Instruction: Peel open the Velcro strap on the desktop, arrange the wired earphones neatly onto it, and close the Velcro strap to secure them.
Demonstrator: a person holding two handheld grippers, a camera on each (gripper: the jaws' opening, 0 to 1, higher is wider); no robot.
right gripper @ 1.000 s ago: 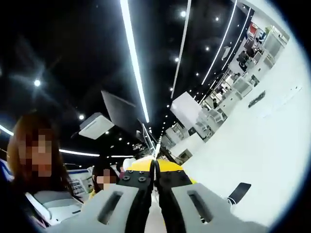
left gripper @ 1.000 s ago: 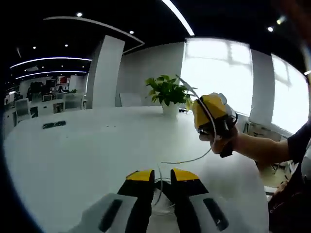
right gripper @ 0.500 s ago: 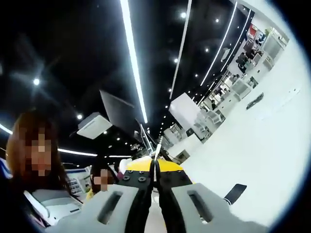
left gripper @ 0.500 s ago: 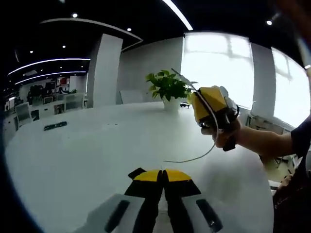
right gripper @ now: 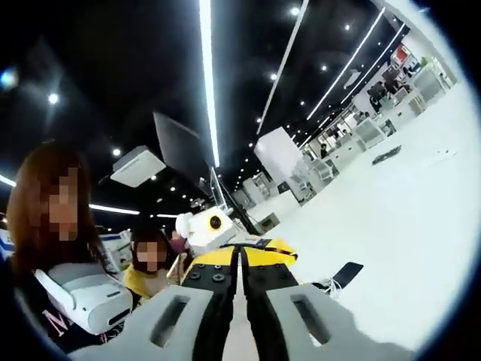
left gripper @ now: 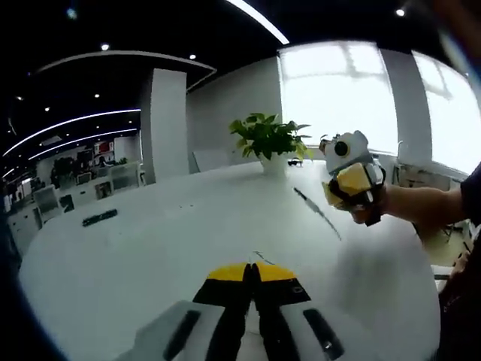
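Observation:
In the left gripper view my left gripper (left gripper: 252, 268) is shut low over the white table (left gripper: 150, 256), with a thin bit of white earphone cable (left gripper: 260, 258) showing at its tips. A blurred stretch of cable (left gripper: 317, 213) runs in the air toward my right gripper (left gripper: 353, 180), which a hand holds up at the right. In the right gripper view my right gripper (right gripper: 242, 252) is shut, and whether cable lies between its tips is hard to tell. A black Velcro strap (right gripper: 347, 272) lies on the table beside white cable (right gripper: 326, 286).
A potted plant (left gripper: 270, 139) stands at the table's far side. A small black item (left gripper: 100, 218) lies far off on the left, also seen as the black item (right gripper: 387, 156). Two people (right gripper: 45, 248) sit close behind the grippers. The other gripper's body (right gripper: 201, 232) is just beyond my right jaws.
The left gripper, open around the cable a second ago, has shut on it. The right gripper has moved away to the right, drawing the cable loop out straighter.

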